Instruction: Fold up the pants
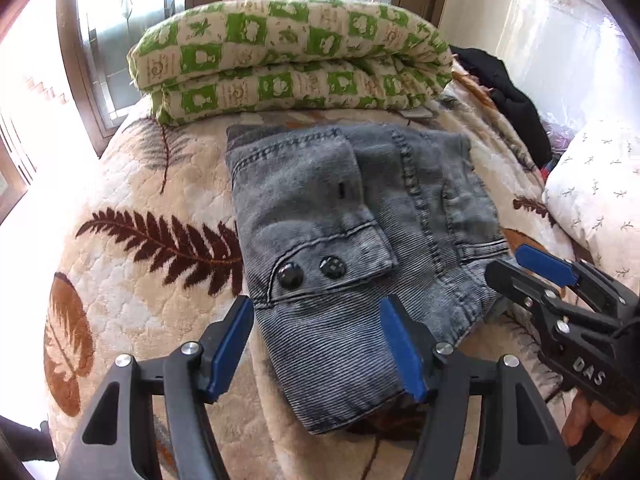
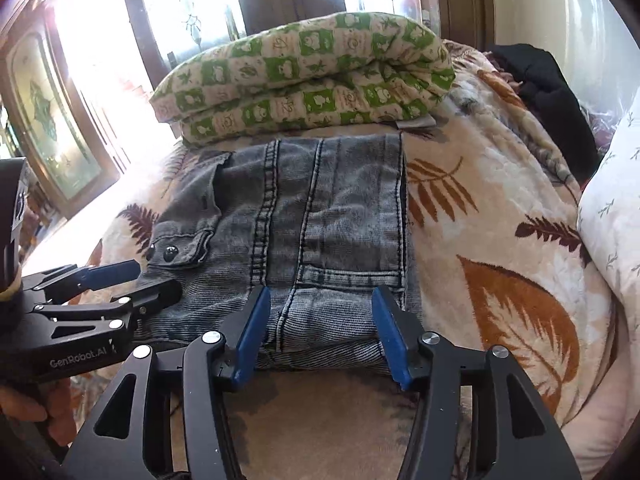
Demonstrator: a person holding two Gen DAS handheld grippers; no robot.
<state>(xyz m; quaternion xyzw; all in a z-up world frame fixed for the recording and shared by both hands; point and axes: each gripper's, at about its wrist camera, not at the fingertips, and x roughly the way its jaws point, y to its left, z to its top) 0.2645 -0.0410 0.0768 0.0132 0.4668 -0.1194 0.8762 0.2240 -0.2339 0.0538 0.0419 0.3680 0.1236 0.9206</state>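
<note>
The left claw (image 1: 316, 320) stands partly open. Its blue pads sit over the near edge of the pants (image 1: 352, 216), on the side with the pocket flap and the two dark buttons (image 1: 310, 270). It does not look like the pads are pinching the cloth.

The right claw (image 2: 318, 312) is also partly open, with nothing squeezed between its pads. It sits at the near edge too, on the plain side with the long seams.

The pants are gray and already folded into a thick block. They lie on the bed (image 1: 132, 280), right in front of both claws and stretching away from them. The far end almost touches the green and white quilt (image 1: 288, 60).

Both claws are about as near as each other. The next fold would likely lift this near edge toward the quilt.
</note>
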